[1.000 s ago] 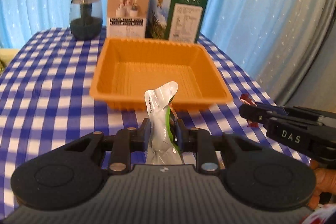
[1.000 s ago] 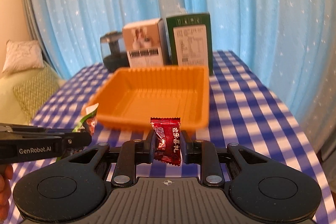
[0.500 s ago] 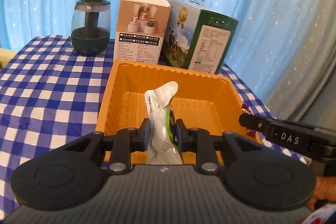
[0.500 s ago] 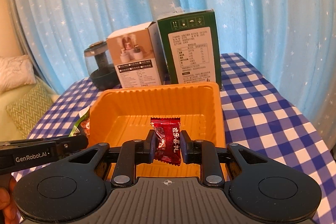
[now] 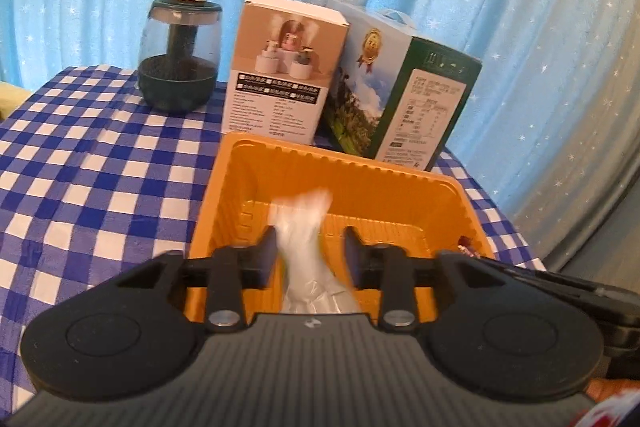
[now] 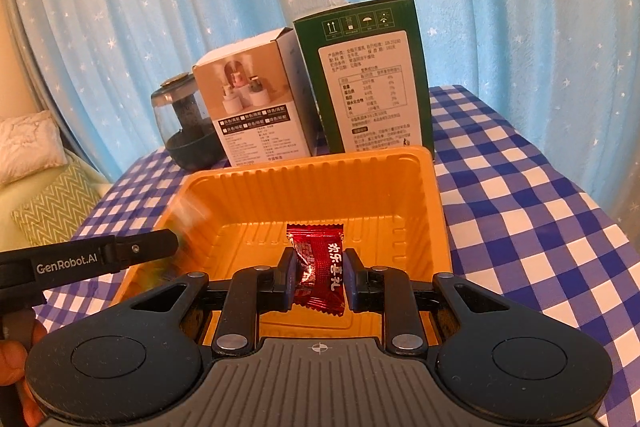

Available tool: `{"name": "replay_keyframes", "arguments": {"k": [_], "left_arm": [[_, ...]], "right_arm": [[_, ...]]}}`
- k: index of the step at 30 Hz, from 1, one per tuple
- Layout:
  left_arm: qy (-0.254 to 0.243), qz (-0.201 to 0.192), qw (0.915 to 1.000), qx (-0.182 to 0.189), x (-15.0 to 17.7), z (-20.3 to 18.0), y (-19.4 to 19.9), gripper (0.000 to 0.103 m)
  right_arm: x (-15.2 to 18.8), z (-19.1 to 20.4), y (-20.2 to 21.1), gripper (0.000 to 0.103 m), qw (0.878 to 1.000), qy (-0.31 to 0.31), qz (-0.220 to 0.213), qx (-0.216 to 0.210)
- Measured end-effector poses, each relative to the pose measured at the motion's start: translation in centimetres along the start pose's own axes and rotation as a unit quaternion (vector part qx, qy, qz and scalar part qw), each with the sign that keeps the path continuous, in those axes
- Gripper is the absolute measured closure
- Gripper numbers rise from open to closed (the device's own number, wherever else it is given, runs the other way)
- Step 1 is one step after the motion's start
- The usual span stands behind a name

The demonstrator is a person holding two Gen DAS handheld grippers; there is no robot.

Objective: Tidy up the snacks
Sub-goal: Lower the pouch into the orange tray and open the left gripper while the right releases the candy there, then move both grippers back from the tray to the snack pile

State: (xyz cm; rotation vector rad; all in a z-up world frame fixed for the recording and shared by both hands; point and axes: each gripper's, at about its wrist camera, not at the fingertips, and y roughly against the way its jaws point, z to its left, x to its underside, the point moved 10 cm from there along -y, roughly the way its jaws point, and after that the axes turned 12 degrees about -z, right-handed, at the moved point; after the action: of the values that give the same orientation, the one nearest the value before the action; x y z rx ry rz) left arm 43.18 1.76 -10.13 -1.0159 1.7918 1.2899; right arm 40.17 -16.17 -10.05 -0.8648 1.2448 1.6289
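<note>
An orange plastic tray (image 5: 400,187) (image 6: 320,183) sits on the checked table. My left gripper (image 5: 311,251) is over the tray's near left part with its jaws spread. A silver and green snack packet (image 5: 304,247), blurred, hangs between them and touches only the left finger. My right gripper (image 6: 319,269) is over the tray's near edge, shut on a red candy packet (image 6: 320,271) with white characters. The left gripper's finger (image 6: 132,249) shows at the left of the right wrist view. The right gripper's finger (image 5: 540,277) shows at the right of the left wrist view.
Behind the tray stand a white box (image 5: 280,67) (image 6: 256,107), a green box (image 5: 404,99) (image 6: 368,83) and a dark glass jar (image 5: 180,55) (image 6: 188,123). Blue starred curtains hang behind. The table's right edge (image 6: 600,203) is close. Cushions (image 6: 40,187) lie at the left.
Both grippers moved forward over the tray. The left jaws have opened and the silver packet is slipping down, blurred. The right gripper still holds the red candy.
</note>
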Motion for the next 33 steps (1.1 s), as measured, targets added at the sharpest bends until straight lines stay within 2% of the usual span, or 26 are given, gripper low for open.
{"name": "replay_keyframes", "arguments": {"k": [6,9,10,13,14,25,33], "left_arm": [[0.0,0.006,0.9999,-0.009,0.6,0.5,0.3,0.067],[-0.005,0.005,0.9999,-0.007,0.8,0.2,0.6,0.066],[-0.006,0.005,0.9999,-0.006,0.8,0.2,0.7,0.066],[-0.012,0.001,0.9999,-0.007,0.8,-0.1,1.2,0.066],[-0.015,-0.001,0.9998,-0.008,0.8,-0.2,1.4,0.066],[-0.025,-0.018,0.9995,-0.009,0.6,-1.7,5.4,0.066],[-0.008,-0.01,0.9999,-0.008,3.3,-2.6,11.4,0.066]], "right_arm": [[0.3,-0.3,-0.3,0.078,1.0,-0.008,0.007,0.0],[0.1,-0.1,-0.3,0.078,1.0,-0.018,0.001,-0.015],[0.1,0.0,-0.3,0.075,0.999,-0.025,0.001,-0.026],[-0.3,-0.3,-0.1,0.052,0.999,-0.043,-0.008,-0.028],[-0.5,-0.5,0.1,0.051,0.999,-0.046,-0.013,-0.026],[-1.8,-2.4,5.2,0.051,0.998,-0.046,-0.051,0.009],[0.9,-0.9,11.3,0.05,0.999,-0.015,-0.048,0.016]]}}
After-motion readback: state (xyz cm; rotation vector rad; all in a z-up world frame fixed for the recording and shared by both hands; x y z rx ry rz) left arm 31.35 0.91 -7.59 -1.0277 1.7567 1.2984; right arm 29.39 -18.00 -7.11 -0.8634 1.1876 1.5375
